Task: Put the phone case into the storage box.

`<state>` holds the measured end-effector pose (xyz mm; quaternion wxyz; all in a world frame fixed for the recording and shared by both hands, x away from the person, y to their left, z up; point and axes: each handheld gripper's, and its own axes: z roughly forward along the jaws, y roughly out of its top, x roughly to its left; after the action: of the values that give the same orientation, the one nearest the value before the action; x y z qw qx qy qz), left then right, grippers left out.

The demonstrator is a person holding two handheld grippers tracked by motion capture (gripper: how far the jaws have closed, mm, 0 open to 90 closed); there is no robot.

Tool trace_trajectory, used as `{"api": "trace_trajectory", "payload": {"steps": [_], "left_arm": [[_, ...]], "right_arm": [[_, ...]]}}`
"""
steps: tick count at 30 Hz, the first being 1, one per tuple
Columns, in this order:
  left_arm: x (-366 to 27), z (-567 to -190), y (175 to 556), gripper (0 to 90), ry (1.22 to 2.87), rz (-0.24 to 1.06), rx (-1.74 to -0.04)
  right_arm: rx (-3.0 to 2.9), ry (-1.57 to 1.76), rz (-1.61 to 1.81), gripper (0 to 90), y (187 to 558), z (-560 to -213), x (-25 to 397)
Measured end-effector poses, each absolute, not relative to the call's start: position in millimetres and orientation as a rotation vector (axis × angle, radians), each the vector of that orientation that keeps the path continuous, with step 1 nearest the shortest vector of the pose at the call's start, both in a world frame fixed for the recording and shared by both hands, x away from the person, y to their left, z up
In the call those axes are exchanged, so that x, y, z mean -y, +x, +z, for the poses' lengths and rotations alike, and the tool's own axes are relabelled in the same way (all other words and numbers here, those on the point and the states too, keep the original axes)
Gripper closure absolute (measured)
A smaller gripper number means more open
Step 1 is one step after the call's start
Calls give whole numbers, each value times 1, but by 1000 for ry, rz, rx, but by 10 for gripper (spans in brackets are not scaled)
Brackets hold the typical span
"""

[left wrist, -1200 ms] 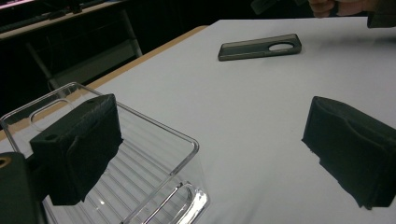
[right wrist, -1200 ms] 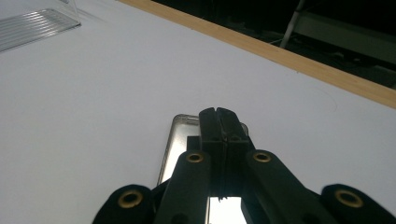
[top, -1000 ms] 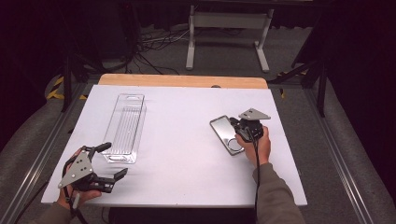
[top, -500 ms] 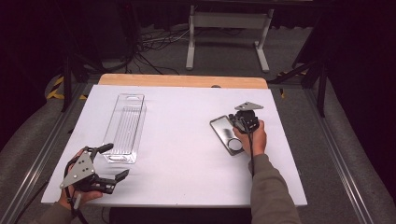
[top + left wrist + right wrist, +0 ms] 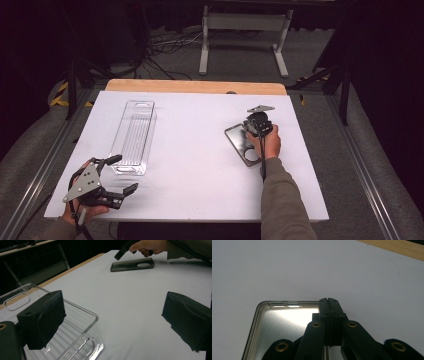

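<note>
- the tin lid [image 5: 241,145] lies flat on the white surface [image 5: 200,165], right of middle, hollow side up, with a dark rim and a shiny floor; in the left claw view it sits far off [image 5: 132,264] under the person's hand.
- the right claw [image 5: 256,125] is over the lid's far end. in its own view the two black jaws [image 5: 328,305] are pressed flat together, clenched, with their tips just inside the lid's far rim [image 5: 287,303].
- i cannot tell whether the rim wall is nipped between the jaws or whether they merely rest closed above it; no metal shows between them.
- judging the step as taking hold of the lid at that far edge: to do it well the jaws should part a little, straddle the thin wall with one pad inside and one outside, then close square on it. a skewed bite on a slick low rim would likely slip or tip the lid.
- lift slowly and keep the lid level, since a hold at one end lets the rest sag.
- the left claw [image 5: 116,175] rests low at the near left corner, released, jaws wide apart and holding nothing.
- the clear tray [image 5: 135,136] stands just beyond it, its near corner close to one left jaw [image 5: 42,317]; touching or not, i cannot tell.
</note>
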<state>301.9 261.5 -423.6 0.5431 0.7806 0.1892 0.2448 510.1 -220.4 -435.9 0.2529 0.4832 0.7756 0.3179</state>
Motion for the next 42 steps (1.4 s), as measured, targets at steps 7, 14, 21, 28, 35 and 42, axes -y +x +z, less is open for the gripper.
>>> {"api": "trace_trajectory", "payload": {"steps": [7, 14, 21, 28, 35, 42], "left_arm": [[-262, -424, 302, 50, 1854, 576, -445], [-260, -424, 302, 51, 1866, 571, -436], [-259, -426, 303, 51, 1869, 557, -442], [-259, -426, 303, 51, 1885, 554, -429], [-258, -426, 302, 51, 1891, 541, -426], [-257, -427, 302, 51, 1899, 541, -422]], "right_arm": [[-2115, 1346, 828, 900, 515, -442, 222], [-2150, 1316, 783, 900, 517, -443, 217], [-2191, 1269, 729, 900, 520, -442, 207], [-2256, 1218, 727, 900, 520, -440, 191], [-2321, 1159, 735, 900, 515, -440, 176], [-2376, 1124, 760, 900, 504, -442, 162]]}}
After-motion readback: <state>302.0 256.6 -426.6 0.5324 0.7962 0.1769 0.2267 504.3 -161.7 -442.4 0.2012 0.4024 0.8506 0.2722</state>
